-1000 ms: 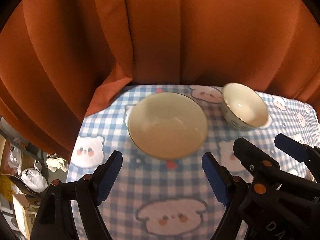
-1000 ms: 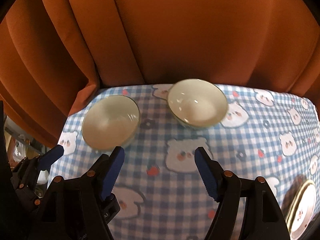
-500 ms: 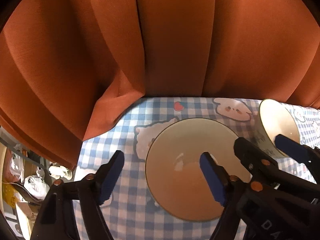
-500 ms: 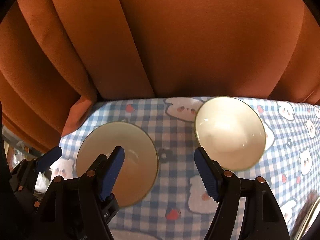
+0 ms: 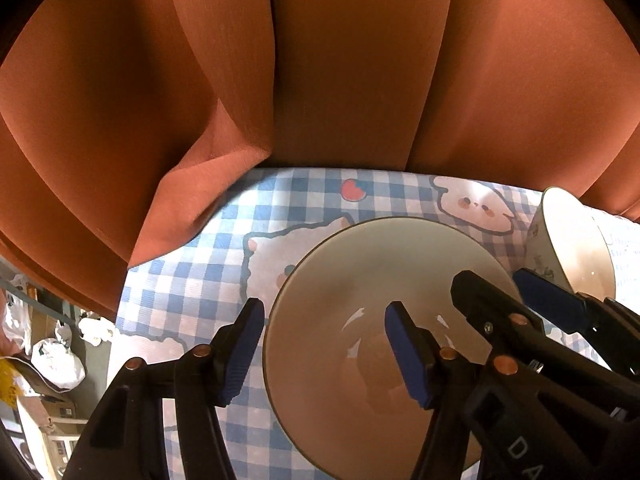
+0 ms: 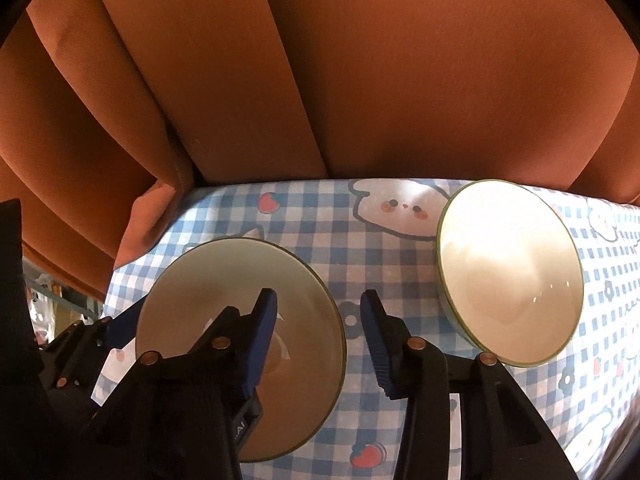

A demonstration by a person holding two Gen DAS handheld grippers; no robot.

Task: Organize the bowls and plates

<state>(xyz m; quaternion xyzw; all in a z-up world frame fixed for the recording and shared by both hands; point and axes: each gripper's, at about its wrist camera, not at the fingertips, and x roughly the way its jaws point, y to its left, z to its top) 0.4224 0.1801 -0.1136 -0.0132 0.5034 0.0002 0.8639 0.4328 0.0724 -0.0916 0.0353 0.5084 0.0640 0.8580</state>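
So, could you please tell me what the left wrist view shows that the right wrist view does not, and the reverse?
Only the left wrist view shows the open left gripper straddling the left rim of the wide bowl, one finger outside, one inside, plus clutter off the table's left edge.

Only the right wrist view shows the deep bowl whole, and the open right gripper spanning the wide bowl's right rim.

Both share the two bowls, the checked tablecloth and the orange curtain.

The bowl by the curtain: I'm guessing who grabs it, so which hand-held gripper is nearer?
Both straddle the bowl's rim: left hand-held gripper its left edge, right hand-held gripper its right. No clear winner.
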